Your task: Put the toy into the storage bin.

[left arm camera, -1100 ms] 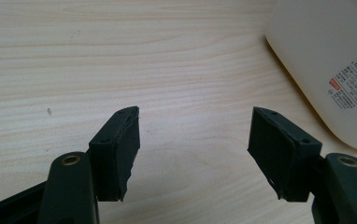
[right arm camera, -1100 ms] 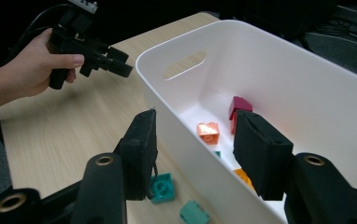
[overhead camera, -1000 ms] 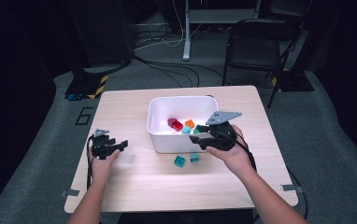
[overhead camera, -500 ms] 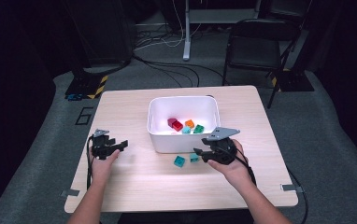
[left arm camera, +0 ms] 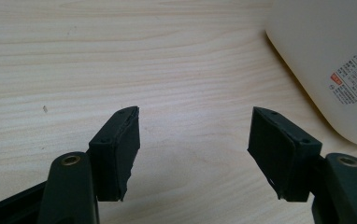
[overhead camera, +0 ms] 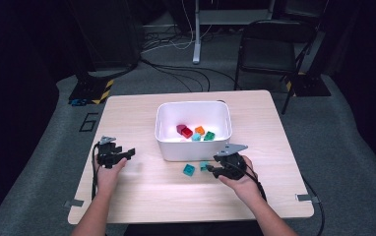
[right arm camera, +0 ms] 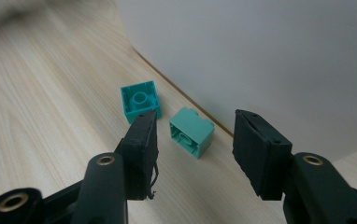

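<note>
Looking down from the high view, we saw the right gripper (overhead camera: pixel 209 168) resting low on the wooden table (overhead camera: pixel 141 196), just at the front wall of the white bin (overhead camera: pixel 194 146), with its tips at a teal block (overhead camera: pixel 203 166); a second teal block (overhead camera: pixel 189 170) lay just beside that, toward nine o'clock. Inside the bin sat red, orange, cyan and green blocks (overhead camera: pixel 194 132). The left gripper (overhead camera: pixel 127 153) sat well apart, at nine o'clock from the bin, on bare wood.

Turning to the left gripper view, we found that gripper's (left arm camera: pixel 193 140) jaws standing wide apart with nothing between them but table grain; the bin's rounded corner (left arm camera: pixel 326 70), label showing, rose at two o'clock.

From the right gripper view, we saw its gripper (right arm camera: pixel 193 149) with jaws partly apart and not clamped on anything. The nearer teal block (right arm camera: pixel 191 131) lay on its side between the pads (right arm camera: pixel 141 149), a little beyond them at twelve o'clock, touching neither. The other teal block (right arm camera: pixel 140 100), hollow underside showing, lay at eleven o'clock beyond the left pad. Both sat close to the bin wall (right arm camera: pixel 260 60).
</note>
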A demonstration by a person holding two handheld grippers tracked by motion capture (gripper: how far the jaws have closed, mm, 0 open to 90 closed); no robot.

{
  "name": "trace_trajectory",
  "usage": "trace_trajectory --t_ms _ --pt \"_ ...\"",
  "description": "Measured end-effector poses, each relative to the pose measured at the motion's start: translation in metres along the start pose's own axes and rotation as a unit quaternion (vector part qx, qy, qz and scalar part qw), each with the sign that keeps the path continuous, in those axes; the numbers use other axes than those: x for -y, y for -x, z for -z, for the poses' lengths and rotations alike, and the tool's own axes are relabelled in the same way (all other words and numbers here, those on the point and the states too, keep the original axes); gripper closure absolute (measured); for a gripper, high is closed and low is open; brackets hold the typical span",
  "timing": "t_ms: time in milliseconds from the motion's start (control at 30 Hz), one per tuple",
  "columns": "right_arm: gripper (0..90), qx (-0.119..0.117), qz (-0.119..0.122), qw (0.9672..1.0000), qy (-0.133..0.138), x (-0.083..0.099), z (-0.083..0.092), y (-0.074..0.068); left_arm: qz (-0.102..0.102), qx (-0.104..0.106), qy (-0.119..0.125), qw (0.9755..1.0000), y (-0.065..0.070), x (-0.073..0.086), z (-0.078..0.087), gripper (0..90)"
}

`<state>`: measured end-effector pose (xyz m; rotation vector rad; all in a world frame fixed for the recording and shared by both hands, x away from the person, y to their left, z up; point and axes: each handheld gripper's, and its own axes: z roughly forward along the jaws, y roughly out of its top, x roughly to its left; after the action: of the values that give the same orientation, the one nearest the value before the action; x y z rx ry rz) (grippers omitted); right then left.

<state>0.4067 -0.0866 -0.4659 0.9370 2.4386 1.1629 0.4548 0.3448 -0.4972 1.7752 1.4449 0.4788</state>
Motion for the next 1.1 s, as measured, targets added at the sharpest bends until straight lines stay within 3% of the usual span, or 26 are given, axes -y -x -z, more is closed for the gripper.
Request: trace_trajectory --t_ms 100,267,467,833,1100 --pt "49.6 0.005 0.008 0.9999 -0.011 0.004 -0.010 0.000 -0.001 -0.001 -0.001 1.0000 0.000 0.000 0.000 33.6" --pt "49.6 0.000 0.001 0.9995 -0.030 0.008 -0.025 0.002 -0.001 -0.001 -0.001 1.0000 0.000 0.000 0.000 33.6" --pt "50.8 -0.005 0.003 0.9992 -0.039 0.012 -0.035 0.002 -0.001 -0.002 -0.001 1.0000 -0.001 0.000 0.000 33.6" --pt "54.3 -0.047 0.028 0.9973 -0.049 0.013 -0.041 -0.020 -0.001 -0.001 0.000 1.0000 0.000 0.000 0.000 33.6" --pt "54.2 -0.036 0.024 0.9981 -0.043 0.013 -0.040 -0.020 0.000 0.000 0.000 1.0000 -0.001 0.000 0.000 33.6"
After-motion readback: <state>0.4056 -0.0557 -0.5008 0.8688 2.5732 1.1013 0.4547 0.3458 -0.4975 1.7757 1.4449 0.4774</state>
